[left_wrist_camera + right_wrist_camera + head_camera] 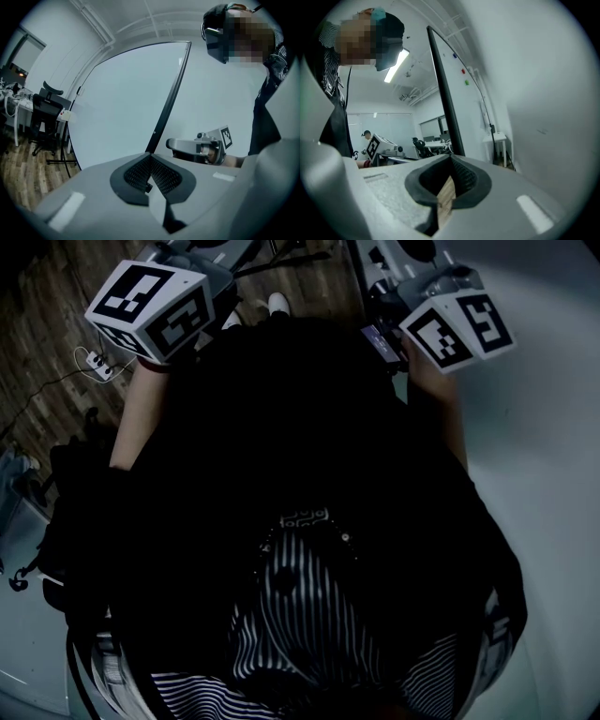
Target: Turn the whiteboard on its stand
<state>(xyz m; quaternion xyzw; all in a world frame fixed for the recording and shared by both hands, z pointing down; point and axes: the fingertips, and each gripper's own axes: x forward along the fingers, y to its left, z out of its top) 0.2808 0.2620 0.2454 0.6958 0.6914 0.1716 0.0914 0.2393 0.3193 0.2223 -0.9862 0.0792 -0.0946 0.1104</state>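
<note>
The left gripper [150,155] and right gripper [450,158] are pinched shut, empty. Push the whiteboard [122,103] by its black edge [169,93] slowly, both together.

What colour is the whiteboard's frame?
The whiteboard's frame is black, clearest in the left gripper view.

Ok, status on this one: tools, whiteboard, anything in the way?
Left tool shut, right tool shut, tips at the whiteboard frame edge, grip unconfirmed. Board standing edge-on between them. Nothing visibly blocking; office chair beyond.

Whiteboard [126,103] edge close ahead; office chair [44,117] on open wood floor [18,178] at left; wall [543,117] hard at right
</note>
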